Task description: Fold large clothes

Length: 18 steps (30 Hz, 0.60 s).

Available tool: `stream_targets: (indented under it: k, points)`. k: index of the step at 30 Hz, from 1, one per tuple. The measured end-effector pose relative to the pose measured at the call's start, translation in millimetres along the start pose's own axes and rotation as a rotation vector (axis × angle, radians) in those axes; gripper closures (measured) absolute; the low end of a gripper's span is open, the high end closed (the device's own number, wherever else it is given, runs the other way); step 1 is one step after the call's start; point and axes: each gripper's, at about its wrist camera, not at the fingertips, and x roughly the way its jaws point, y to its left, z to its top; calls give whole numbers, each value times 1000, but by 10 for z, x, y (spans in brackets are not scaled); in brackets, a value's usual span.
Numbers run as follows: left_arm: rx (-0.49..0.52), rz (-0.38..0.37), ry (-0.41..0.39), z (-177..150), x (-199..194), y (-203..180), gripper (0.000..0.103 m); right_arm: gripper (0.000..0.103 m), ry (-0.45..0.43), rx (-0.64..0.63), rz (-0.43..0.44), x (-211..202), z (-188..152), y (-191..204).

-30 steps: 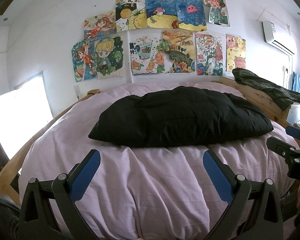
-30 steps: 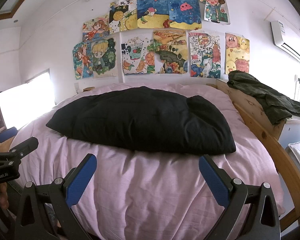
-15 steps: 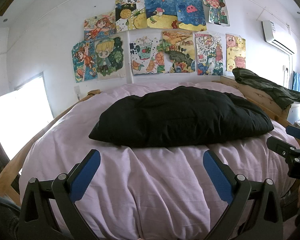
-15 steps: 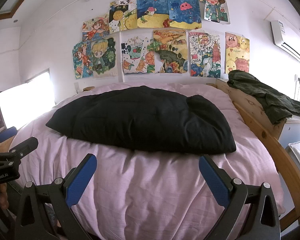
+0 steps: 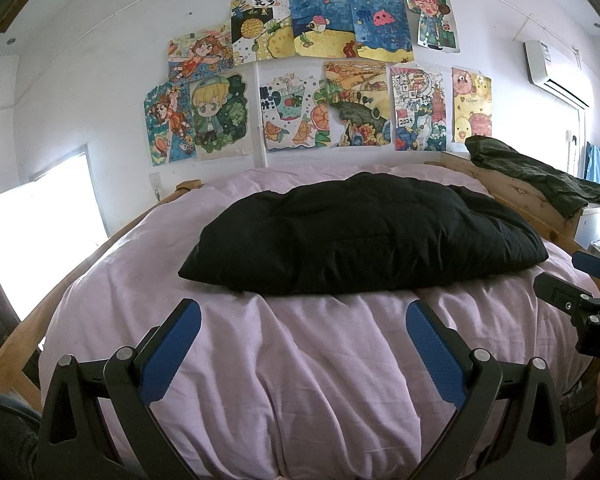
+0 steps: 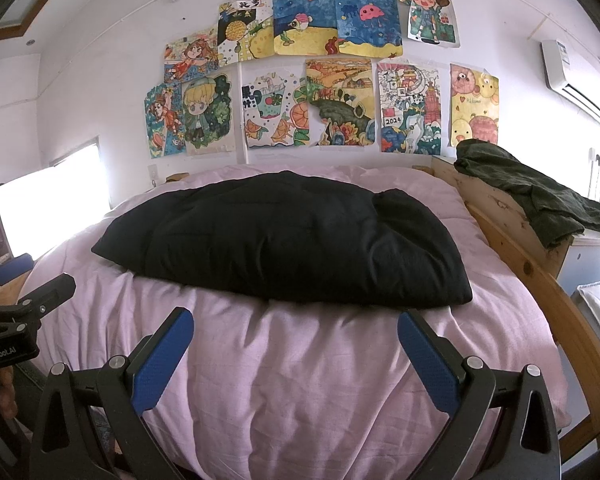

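Note:
A black padded garment lies folded into a thick bundle in the middle of the pink bed cover. My left gripper hovers open over the near end of the bed, short of the garment, with nothing between its blue pads. My right gripper is likewise open and holds nothing, just before the garment's near edge. Each gripper shows at the edge of the other's view: the right one and the left one.
A wooden bed frame runs along the right side, with a dark green garment draped over its headboard corner. Children's drawings cover the white wall behind. A bright window is at left, an air conditioner at upper right.

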Motion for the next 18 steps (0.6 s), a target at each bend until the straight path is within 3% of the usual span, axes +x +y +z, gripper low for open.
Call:
stream_targets:
  k: [18]
  points:
    - [3,0,-2,-17,6,5,2,0,1,1,1,-1,7,-3]
